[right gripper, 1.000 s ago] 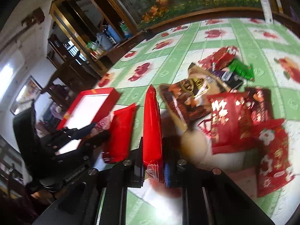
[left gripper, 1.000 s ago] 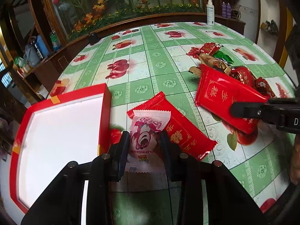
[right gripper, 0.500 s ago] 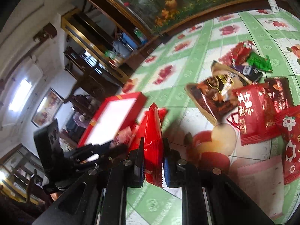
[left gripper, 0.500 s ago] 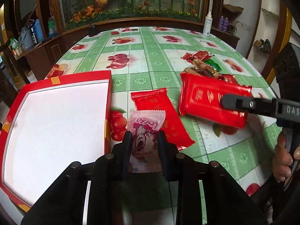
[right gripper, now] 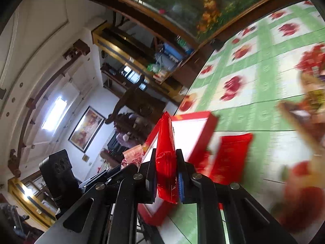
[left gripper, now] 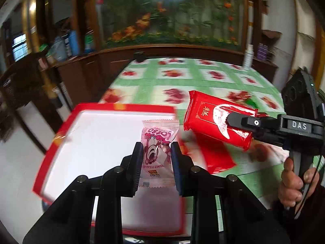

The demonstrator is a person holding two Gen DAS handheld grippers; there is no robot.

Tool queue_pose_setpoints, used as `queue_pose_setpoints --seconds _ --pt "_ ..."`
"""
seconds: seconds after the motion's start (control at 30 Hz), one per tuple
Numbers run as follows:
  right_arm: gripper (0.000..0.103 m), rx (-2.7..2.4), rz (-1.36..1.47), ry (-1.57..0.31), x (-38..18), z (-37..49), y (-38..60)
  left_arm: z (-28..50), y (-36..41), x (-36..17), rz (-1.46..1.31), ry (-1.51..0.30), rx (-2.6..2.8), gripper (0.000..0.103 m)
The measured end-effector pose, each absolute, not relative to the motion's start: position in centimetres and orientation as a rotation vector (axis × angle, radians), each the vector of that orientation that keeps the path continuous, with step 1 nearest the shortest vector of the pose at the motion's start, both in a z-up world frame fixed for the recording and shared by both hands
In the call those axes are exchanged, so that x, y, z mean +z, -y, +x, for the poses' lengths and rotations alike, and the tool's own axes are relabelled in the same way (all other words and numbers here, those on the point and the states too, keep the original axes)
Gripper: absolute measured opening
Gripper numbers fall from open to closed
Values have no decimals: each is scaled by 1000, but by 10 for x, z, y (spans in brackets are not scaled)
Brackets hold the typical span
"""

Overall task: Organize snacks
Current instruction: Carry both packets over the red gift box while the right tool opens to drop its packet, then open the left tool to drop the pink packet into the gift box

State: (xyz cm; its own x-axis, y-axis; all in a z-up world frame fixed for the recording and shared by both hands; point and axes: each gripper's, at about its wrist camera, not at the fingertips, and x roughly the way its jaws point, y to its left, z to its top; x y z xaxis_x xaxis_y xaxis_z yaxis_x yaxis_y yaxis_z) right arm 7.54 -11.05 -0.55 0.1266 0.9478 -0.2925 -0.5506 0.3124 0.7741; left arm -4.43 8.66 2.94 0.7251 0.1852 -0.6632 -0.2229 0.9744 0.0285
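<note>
Pink snack packet [left gripper: 157, 154] clamped in left gripper [left gripper: 156, 162] jaws, above white floor of red box [left gripper: 105, 108]. Lower before release, lay flat near corner. Red packet [right gripper: 166, 162] pinched in right gripper [right gripper: 166, 180] jaws at box edge; place beside, no overlap. Another red packet [right gripper: 229, 156] waits on table [right gripper: 254, 77].

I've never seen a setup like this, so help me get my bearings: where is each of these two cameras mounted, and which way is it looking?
Left wrist view: sits on the left gripper, looking along its fingers, which pinch a pink snack packet above the red tray; a hand holds the right gripper.
Right wrist view: sits on the right gripper, tilted sideways, clamping a red packet; no hand shows.
Shared: tray, both packets, another red packet lying on the green tablecloth, each other's gripper.
</note>
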Motion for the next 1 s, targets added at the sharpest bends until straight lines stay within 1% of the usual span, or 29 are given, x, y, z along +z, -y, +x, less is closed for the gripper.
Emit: queue_pose_setpoints --seconds 0.23,0.3,0.43,0.47,0.5,0.53,0.57,0.6,0.73,0.77,0.83,0.87,0.93,1.0 --pt "15 1234 415 -947 -12 61 24 -49 -119 7 -108 -758 318 25" --pt "19 1239 359 -953 -12 54 8 -51 -124 2 -117 -765 334 25" --pt "21 1243 241 -972 -15 41 -18 -51 -134 -5 -146 -793 393 27" --pt "30 1238 225 -972 -15 40 -19 -52 -137 -6 -150 -796 407 29" --pt "44 1230 223 -967 -15 41 -19 -53 -140 -7 -162 -803 423 31" --pt "51 1212 243 -958 -14 43 -12 -53 -142 -8 -176 -808 427 33" --pt "56 1194 270 -944 -13 46 -6 -54 -143 -9 -193 -816 436 46" --pt "56 1175 296 -930 -11 48 1 -53 -144 -8 -207 -817 447 57" --pt "57 1116 353 -879 -2 52 32 -55 -130 0 -162 -785 459 58" --pt "57 1098 358 -866 0 52 42 -54 -125 2 -148 -776 448 61" --pt "58 1066 365 -846 3 53 63 -52 -114 6 -126 -765 413 69" --pt "58 1048 368 -836 4 54 75 -52 -106 8 -111 -761 388 75" --pt "58 987 372 -803 5 56 107 -49 -89 9 -75 -754 342 76" --pt "63 922 369 -778 5 57 139 -44 -68 10 -33 -758 284 76"
